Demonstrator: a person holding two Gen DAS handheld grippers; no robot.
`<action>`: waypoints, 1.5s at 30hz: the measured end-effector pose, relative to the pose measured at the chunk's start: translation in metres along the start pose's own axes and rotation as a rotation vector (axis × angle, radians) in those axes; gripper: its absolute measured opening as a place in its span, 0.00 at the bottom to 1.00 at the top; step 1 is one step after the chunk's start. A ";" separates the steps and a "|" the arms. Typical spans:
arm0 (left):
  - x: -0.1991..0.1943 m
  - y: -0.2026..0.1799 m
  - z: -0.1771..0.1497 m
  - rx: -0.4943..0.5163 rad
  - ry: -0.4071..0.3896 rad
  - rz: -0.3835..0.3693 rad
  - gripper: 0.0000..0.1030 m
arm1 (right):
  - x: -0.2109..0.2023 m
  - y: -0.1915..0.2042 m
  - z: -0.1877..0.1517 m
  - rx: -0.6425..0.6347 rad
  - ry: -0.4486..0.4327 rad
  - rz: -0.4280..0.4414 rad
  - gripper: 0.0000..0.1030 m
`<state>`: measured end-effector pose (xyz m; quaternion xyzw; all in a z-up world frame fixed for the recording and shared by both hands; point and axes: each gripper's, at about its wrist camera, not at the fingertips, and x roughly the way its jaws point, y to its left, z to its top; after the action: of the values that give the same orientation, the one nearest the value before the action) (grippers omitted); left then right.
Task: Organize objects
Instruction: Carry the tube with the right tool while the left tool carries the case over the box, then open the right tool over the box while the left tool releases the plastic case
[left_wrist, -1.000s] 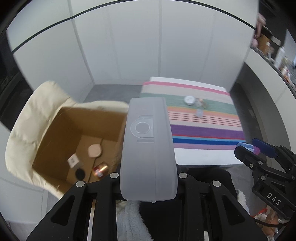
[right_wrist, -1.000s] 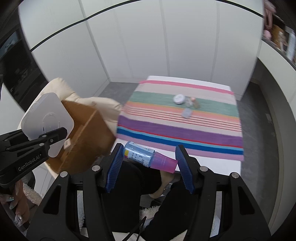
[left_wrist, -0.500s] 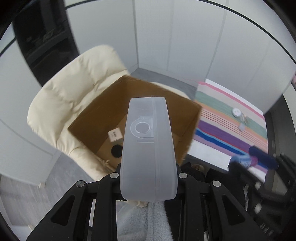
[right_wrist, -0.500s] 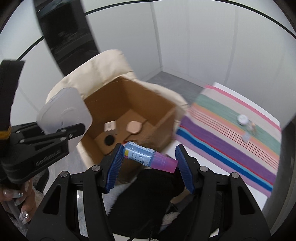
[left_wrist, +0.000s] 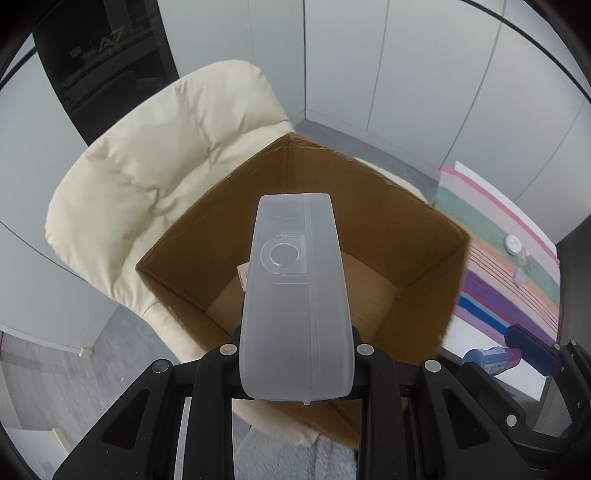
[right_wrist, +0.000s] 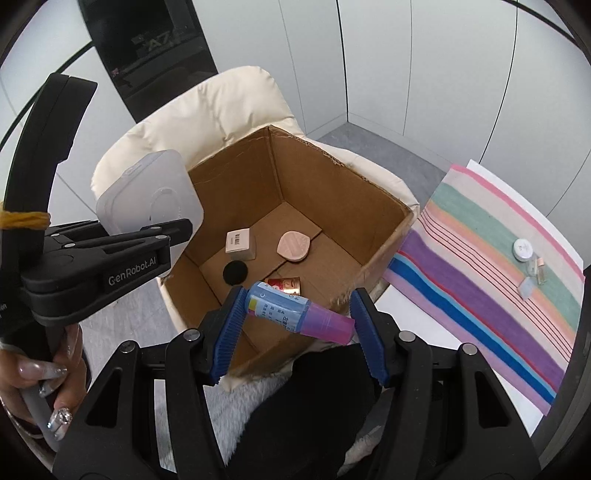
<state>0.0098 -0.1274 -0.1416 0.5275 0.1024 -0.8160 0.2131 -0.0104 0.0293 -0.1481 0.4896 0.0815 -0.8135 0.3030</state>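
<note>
My left gripper (left_wrist: 295, 350) is shut on a flat translucent plastic case (left_wrist: 295, 295), held above the open cardboard box (left_wrist: 424, 258); the case (right_wrist: 147, 199) shows again in the right wrist view, left of the box (right_wrist: 332, 206). My right gripper (right_wrist: 297, 314) is shut on a blue bottle with a pink cap (right_wrist: 291, 314), lying crosswise between the blue pads over the box's near edge. Inside the box lie a small beige carton (right_wrist: 241, 244), a pink compact (right_wrist: 293, 245), a black disc (right_wrist: 234, 273) and a red-and-gold tin (right_wrist: 286, 285).
The box sits on a cream padded armchair (left_wrist: 155, 166). To the right, a table with a striped cloth (right_wrist: 480, 273) holds a small white jar (right_wrist: 522, 249) and small vials (right_wrist: 537, 271). A hand (right_wrist: 44, 373) grips the left tool's handle. White wall panels stand behind.
Both grippers swung left from the striped table to over the cardboard box and dropped a little, each keeping hold of its object. The box now fills the middle of both views.
</note>
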 end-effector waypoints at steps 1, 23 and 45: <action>0.006 0.002 0.004 -0.004 0.005 0.014 0.27 | 0.006 0.000 0.004 0.001 0.006 -0.004 0.59; 0.045 0.056 0.026 -0.176 0.031 0.057 0.84 | 0.092 -0.007 0.045 0.070 0.072 0.041 0.85; 0.017 0.038 0.009 -0.095 -0.032 0.028 0.84 | 0.059 -0.015 0.036 0.085 0.042 -0.020 0.85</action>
<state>0.0139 -0.1687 -0.1508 0.5051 0.1301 -0.8155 0.2508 -0.0657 0.0014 -0.1824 0.5180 0.0578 -0.8089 0.2720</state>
